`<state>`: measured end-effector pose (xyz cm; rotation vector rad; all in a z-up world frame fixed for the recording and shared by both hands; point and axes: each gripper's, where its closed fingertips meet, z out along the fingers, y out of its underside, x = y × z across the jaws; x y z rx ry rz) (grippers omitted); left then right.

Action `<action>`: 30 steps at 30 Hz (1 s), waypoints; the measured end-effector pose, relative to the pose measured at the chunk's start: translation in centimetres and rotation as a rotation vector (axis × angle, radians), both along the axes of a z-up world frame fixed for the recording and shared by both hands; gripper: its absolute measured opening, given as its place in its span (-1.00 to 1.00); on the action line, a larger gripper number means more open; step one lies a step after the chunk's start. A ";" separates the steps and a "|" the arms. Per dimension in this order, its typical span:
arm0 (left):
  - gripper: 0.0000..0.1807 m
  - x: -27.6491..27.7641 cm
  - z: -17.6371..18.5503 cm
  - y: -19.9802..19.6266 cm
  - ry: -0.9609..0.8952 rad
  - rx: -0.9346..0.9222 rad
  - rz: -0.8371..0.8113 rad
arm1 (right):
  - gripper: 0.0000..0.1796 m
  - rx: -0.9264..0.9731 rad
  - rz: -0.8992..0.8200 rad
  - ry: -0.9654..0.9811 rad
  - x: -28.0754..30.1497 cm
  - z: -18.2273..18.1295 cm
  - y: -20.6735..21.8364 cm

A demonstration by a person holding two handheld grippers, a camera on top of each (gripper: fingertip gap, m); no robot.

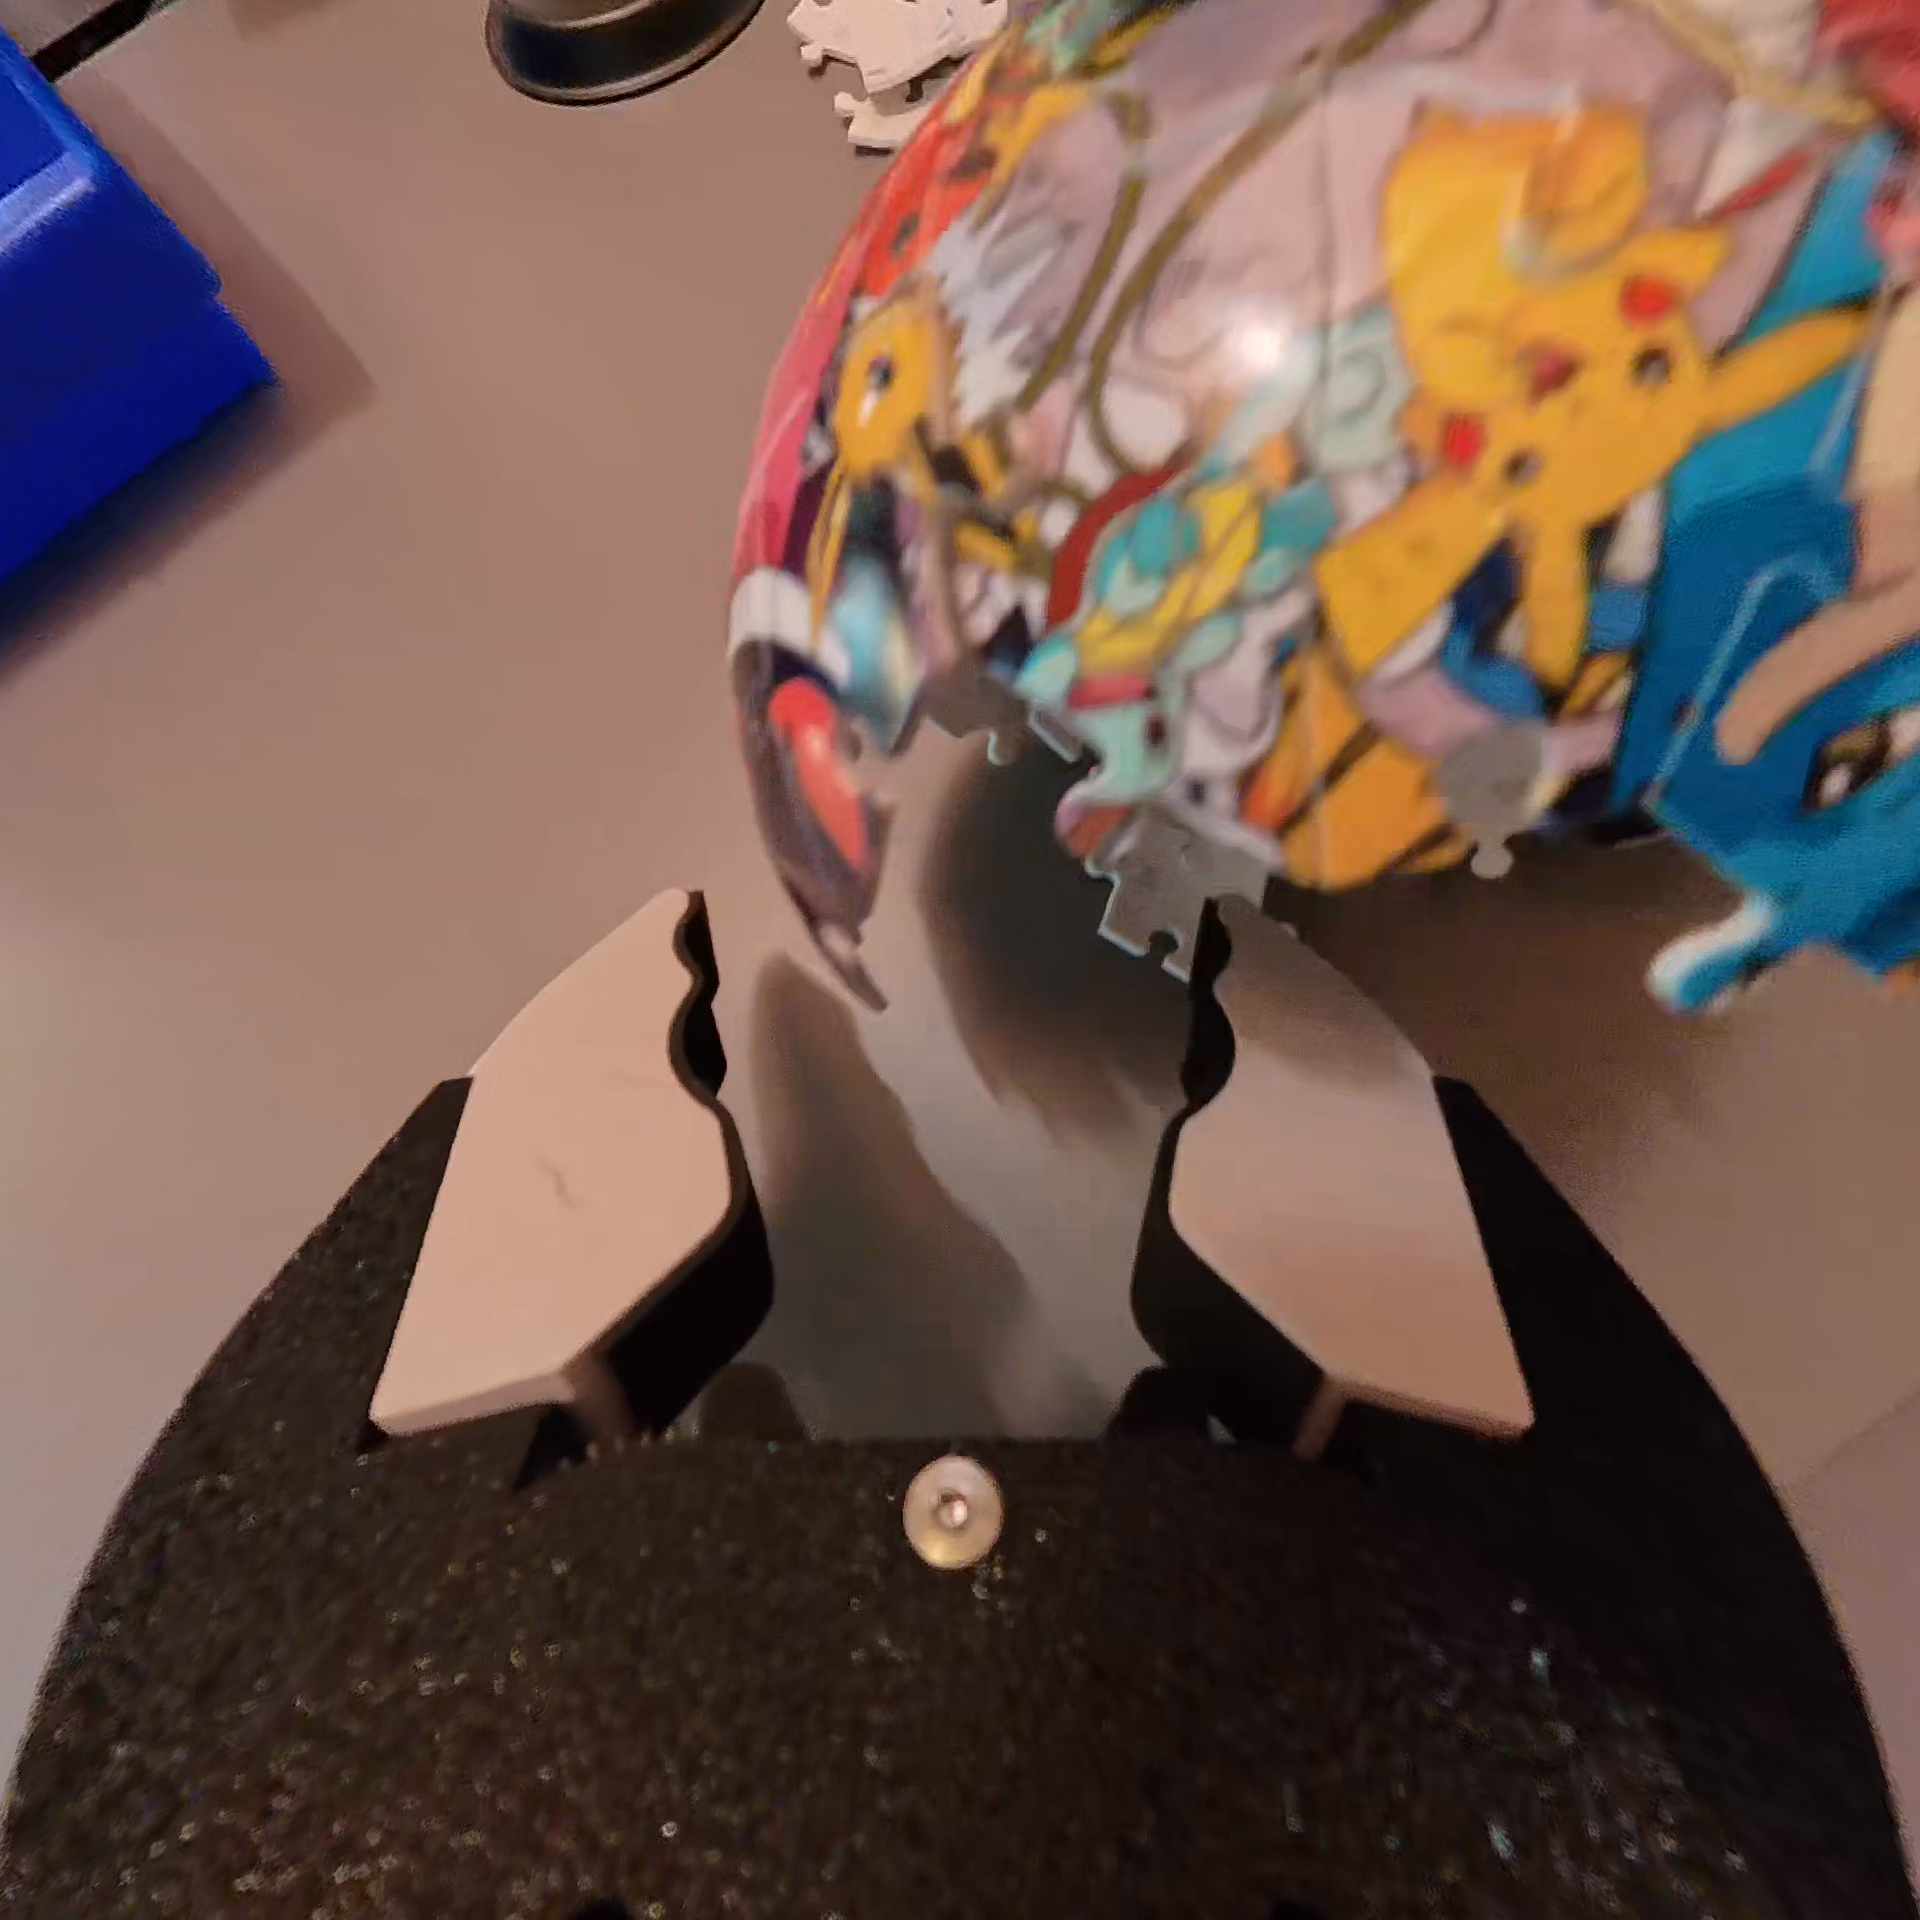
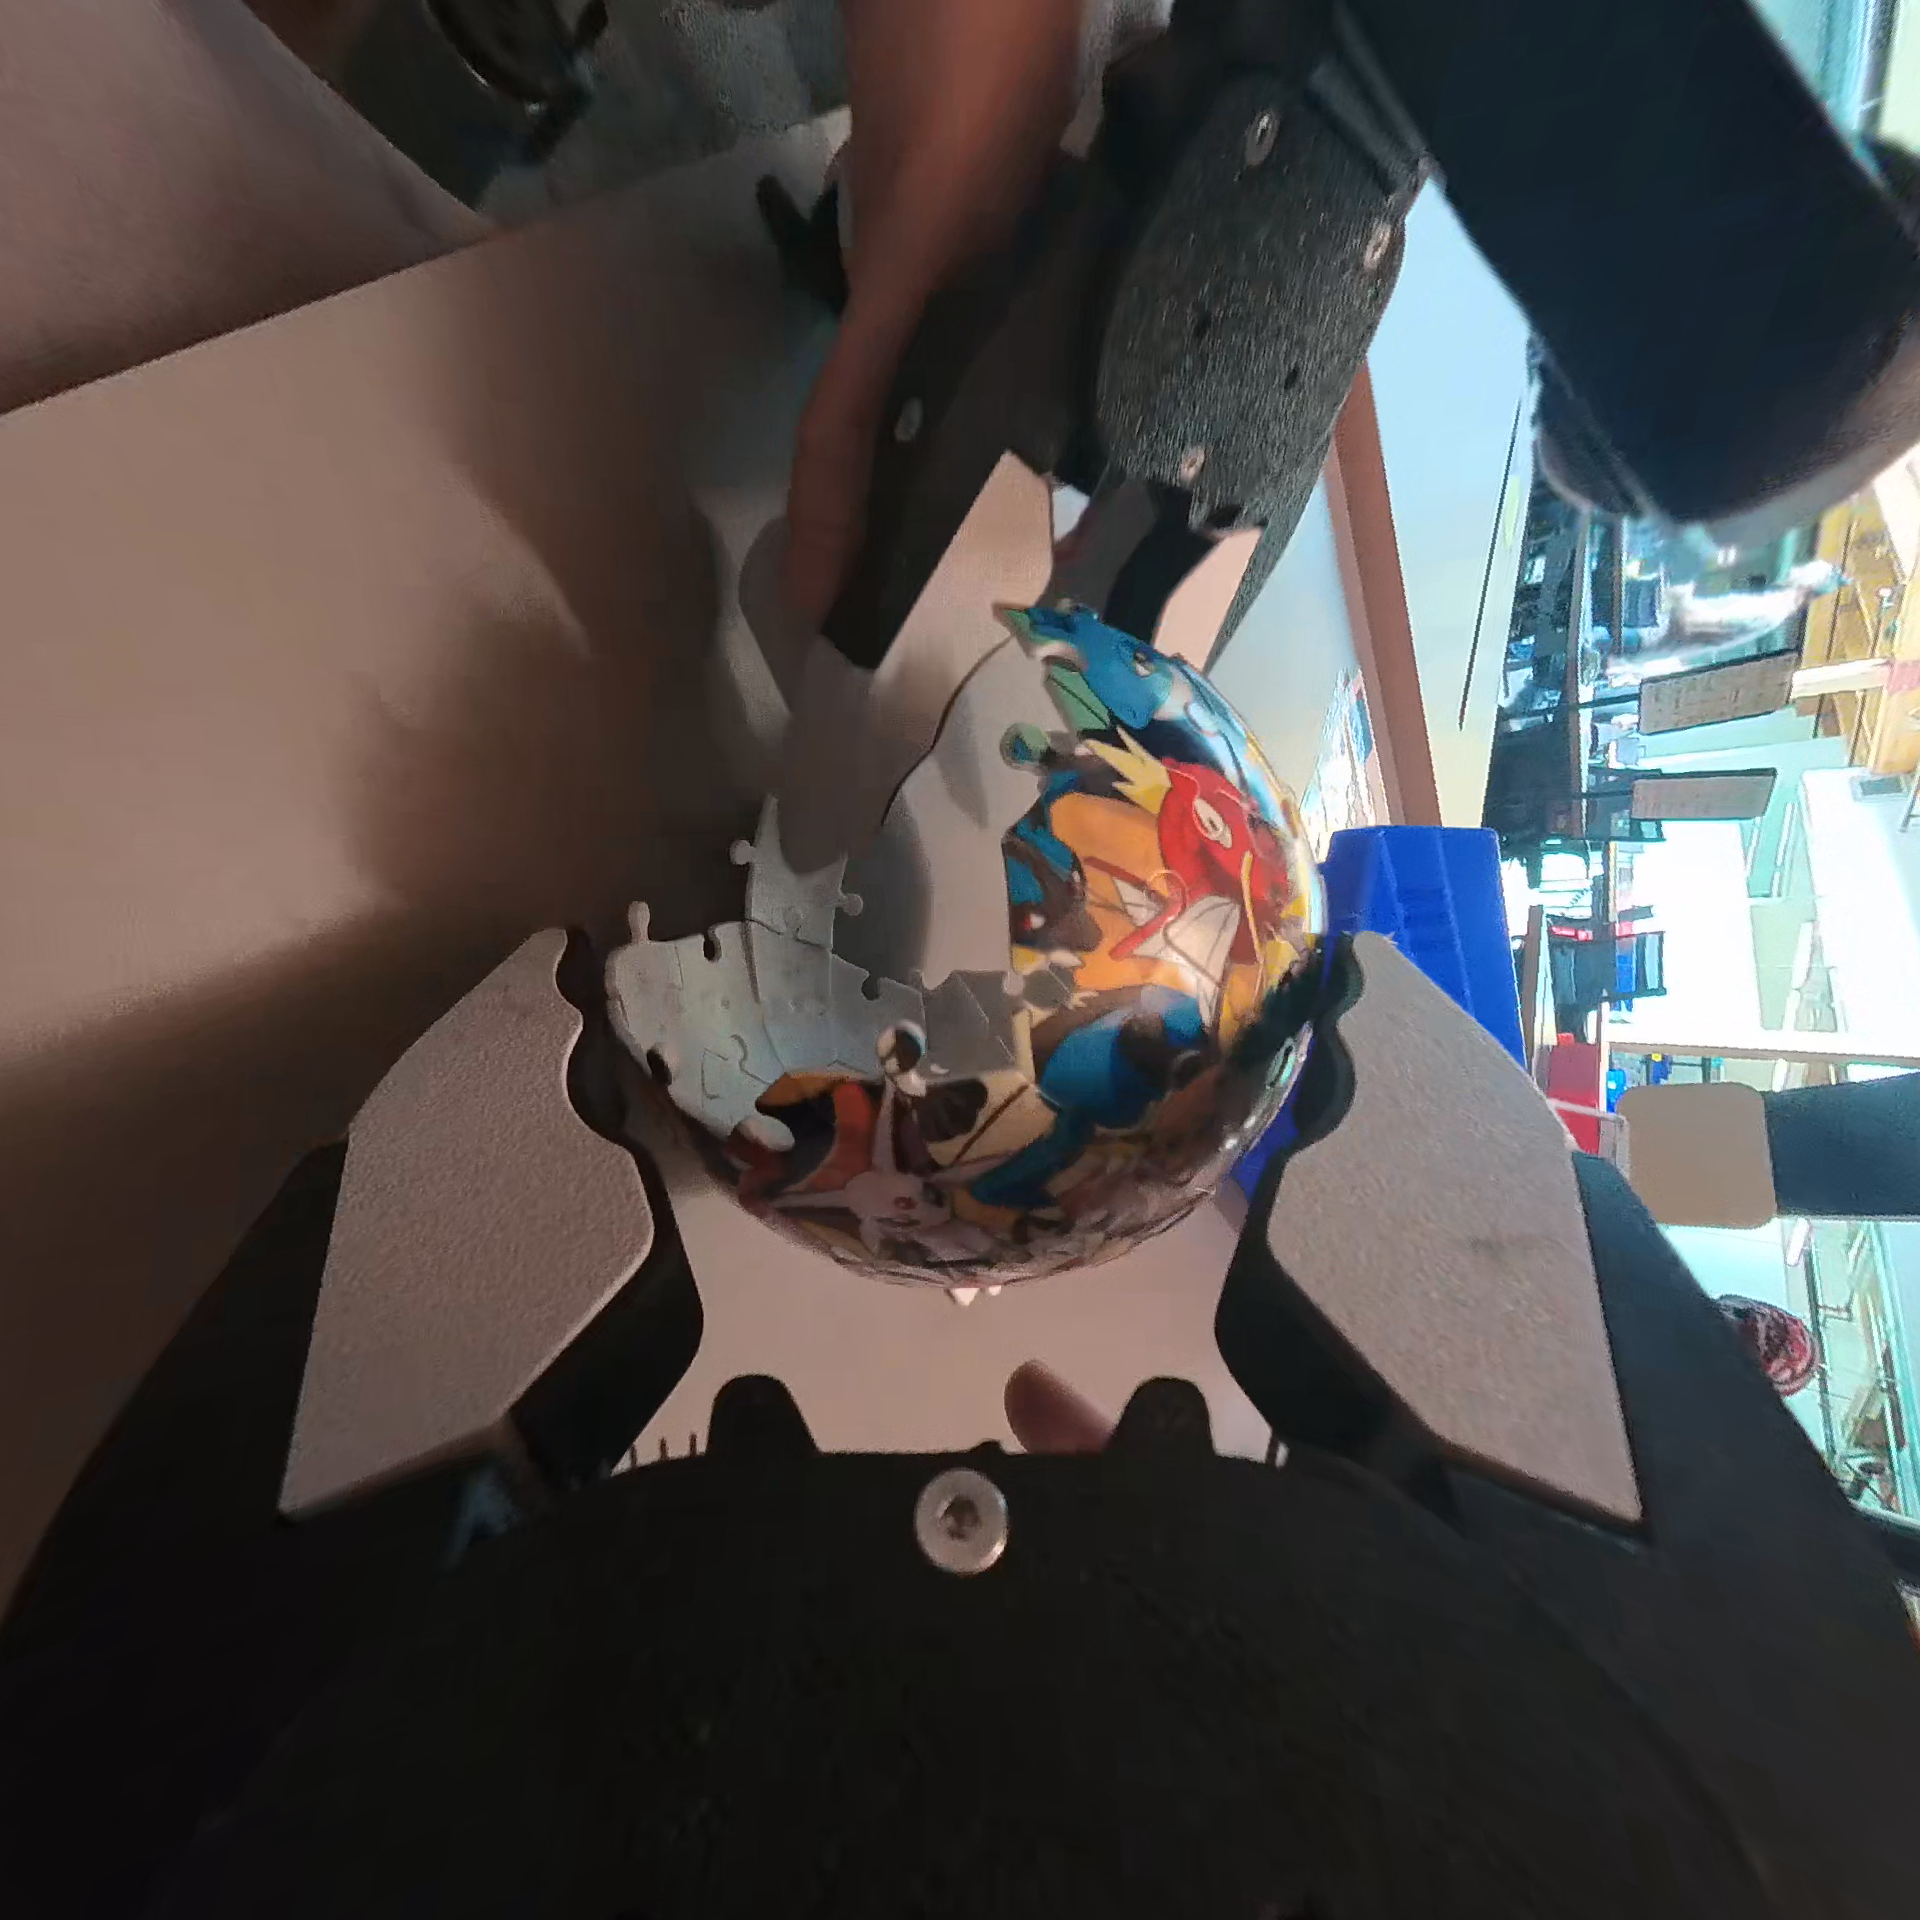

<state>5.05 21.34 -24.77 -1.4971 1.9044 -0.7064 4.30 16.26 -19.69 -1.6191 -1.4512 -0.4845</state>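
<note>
My right hand-held gripper (image 2: 961,961) clamps the glossy, half-built puzzle ball (image 2: 1091,987) above the matte beige bench (image 2: 312,623); its jagged edge shows grey backing. My left hand-held gripper (image 1: 951,935) gapes empty just beside it; a blue bin (image 1: 94,364) sits well apart.

In the left wrist view, bare beige worktop (image 1: 436,665) runs clear through the left and centre of the frame. A blue plastic bin (image 1: 94,353) blocks the far left edge, a dark round base (image 1: 613,42) and loose white puzzle pieces (image 1: 883,62) the top. The colourful, partly built spherical jigsaw shell (image 1: 1351,468) fills the upper right, just beyond the left claw (image 1: 951,935), whose fingers stand apart with nothing between them.
</note>
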 end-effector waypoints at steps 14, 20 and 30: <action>-0.48 1.8 3.7 0.2 -0.292 0.045 -0.199 | 0.41 -0.005 -0.067 -0.027 0.2 -0.1 -0.1; -0.69 3.0 4.3 0.7 -0.411 0.319 -0.216 | 0.38 0.004 -0.090 0.003 0.5 0.2 -0.2; -0.82 6.7 6.0 -2.0 -0.580 0.398 -0.329 | 0.45 0.026 -0.139 0.023 2.0 0.2 -1.9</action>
